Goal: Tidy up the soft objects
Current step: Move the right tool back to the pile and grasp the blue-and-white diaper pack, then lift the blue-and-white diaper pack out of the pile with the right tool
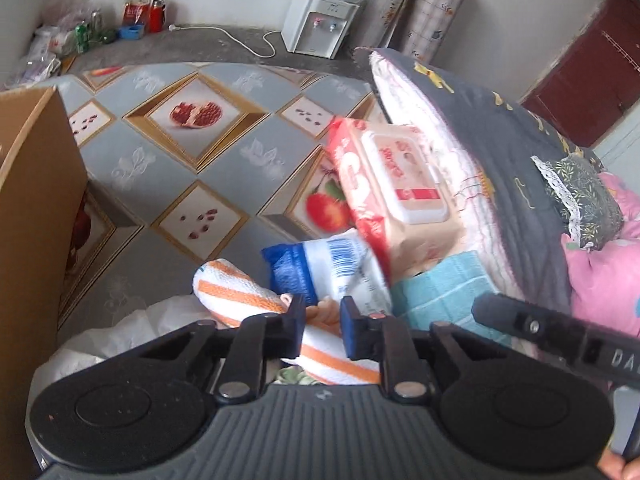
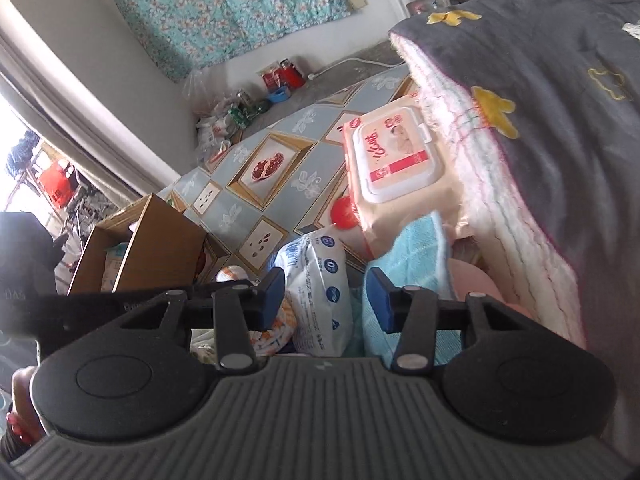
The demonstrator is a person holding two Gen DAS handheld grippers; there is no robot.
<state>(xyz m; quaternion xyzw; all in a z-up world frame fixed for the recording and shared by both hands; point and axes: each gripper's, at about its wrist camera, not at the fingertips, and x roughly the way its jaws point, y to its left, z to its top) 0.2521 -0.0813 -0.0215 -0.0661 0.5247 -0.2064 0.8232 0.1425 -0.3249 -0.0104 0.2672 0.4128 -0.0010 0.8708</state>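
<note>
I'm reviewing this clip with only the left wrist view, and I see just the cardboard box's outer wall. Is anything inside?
Observer: Yes. The right wrist view shows the cardboard box open on top, with a pale item inside.
Operator: Right gripper open?
Observer: Open. The right gripper points at the white-and-blue pack, with the teal towel beside it.
Operator: My left gripper looks closed on the orange-striped towel. What's beyond the box?
Observer: A bright window, with an orange bag outside.

Left gripper (image 1: 321, 330) fingers narrowly parted; right gripper (image 2: 326, 300) fingers spread wide.
</note>
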